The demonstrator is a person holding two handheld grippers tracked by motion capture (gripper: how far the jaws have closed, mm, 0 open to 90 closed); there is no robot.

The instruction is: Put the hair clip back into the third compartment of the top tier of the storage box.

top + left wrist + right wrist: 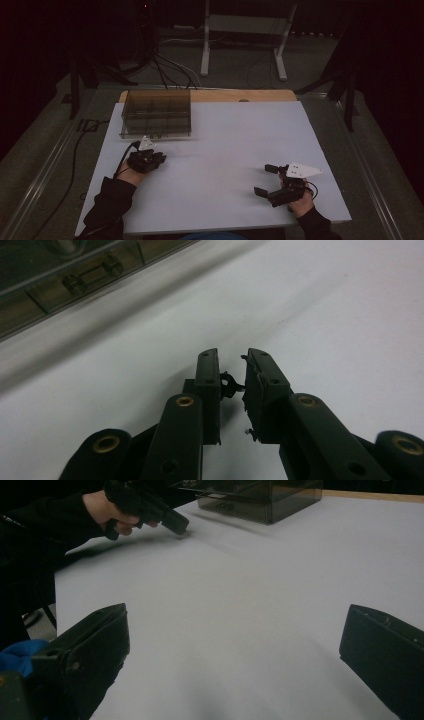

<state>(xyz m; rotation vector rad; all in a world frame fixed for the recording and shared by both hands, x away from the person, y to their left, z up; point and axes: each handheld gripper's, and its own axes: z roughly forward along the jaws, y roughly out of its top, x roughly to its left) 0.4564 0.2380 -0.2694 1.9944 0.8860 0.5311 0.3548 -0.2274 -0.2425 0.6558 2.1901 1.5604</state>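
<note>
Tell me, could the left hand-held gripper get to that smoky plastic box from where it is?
Probably yes. The left hand-held gripper sits just in front of the box, with bare white table between them. Its jaws are nearly closed around a small dark part, which might hinder grasping.

Table (220, 150): white top, wooden strip along the far edge.
Box (156, 114): smoky clear plastic, divided into compartments, at the table's far left corner.
Floor (240, 75): grey carpet, cables, white desk legs beyond.
</note>
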